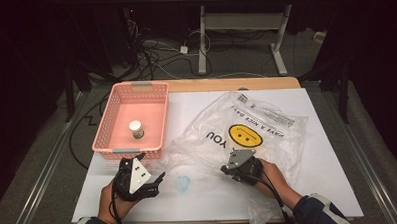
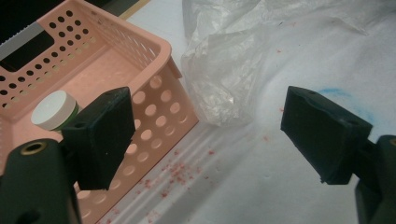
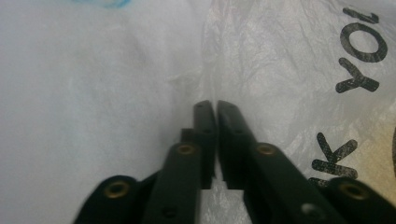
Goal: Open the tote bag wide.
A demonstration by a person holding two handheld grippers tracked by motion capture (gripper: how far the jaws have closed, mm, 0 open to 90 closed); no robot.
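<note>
Left tongs (image 1: pixel 151 169) gape wide; right tongs (image 1: pixel 227 168) pinched together (both held low).

Clear plastic bag (image 1: pixel 247 133), yellow smiley, black lettering; pink perforated basket (image 1: pixel 107 126); black fingers (image 2: pixel 100 137).

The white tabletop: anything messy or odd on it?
Yes. Red specks are scattered on the white tabletop beside the pink basket, and a blue smudge stains it near the crumpled plastic bag.
</note>
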